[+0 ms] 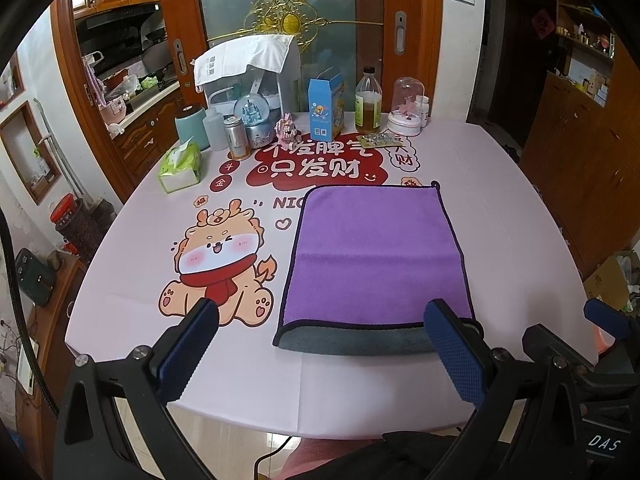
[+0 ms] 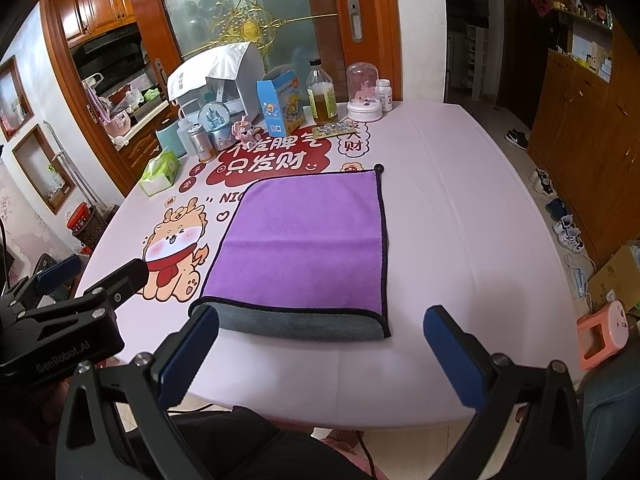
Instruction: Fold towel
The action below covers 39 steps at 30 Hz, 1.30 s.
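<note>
My left gripper (image 1: 320,356) and right gripper (image 2: 320,356): both spread wide, holding nothing. Purple microfibre towel with grey underside (image 2: 308,236) lies flat, folded, on pink printed tablecloth (image 2: 460,216), 12 o'clock from both, near edge just ahead of fingertips.

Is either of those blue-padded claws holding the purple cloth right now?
No, the purple towel lies flat on the table, and both open grippers, left gripper and right gripper, grip nothing.

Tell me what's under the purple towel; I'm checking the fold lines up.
Under the purple towel a grey layer sticks out along the near edge, apparently its own underside. The printed tablecloth lies below; how far the grey reaches underneath is covered.
</note>
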Motion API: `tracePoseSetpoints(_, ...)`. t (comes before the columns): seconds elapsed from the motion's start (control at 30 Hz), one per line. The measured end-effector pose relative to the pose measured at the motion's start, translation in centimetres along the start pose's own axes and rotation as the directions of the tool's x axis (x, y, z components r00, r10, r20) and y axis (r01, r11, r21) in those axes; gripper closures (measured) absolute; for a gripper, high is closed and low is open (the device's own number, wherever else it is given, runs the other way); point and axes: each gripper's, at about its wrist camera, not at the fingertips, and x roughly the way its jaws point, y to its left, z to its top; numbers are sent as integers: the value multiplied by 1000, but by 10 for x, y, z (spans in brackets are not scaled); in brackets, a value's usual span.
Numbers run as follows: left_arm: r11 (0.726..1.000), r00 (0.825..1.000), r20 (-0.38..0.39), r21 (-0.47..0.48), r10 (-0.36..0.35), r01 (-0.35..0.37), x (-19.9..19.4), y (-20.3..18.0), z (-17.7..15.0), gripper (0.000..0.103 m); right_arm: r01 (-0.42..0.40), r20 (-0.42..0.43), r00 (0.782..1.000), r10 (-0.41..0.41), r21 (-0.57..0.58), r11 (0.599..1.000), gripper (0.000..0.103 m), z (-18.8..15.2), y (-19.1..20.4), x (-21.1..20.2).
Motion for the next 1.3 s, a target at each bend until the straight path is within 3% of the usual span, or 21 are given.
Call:
tracePoseSetpoints(0.9,1000,1000,-20,8,-17,17,3,3,-5,1,4,3,1000,-4,-5,1000,0,-1,7,1)
tracePoseSetpoints(1.3,998,994,-85,-3,-62,62,16,11,-9,1,-78,36,996,81,-63,995,1,-4,11,0)
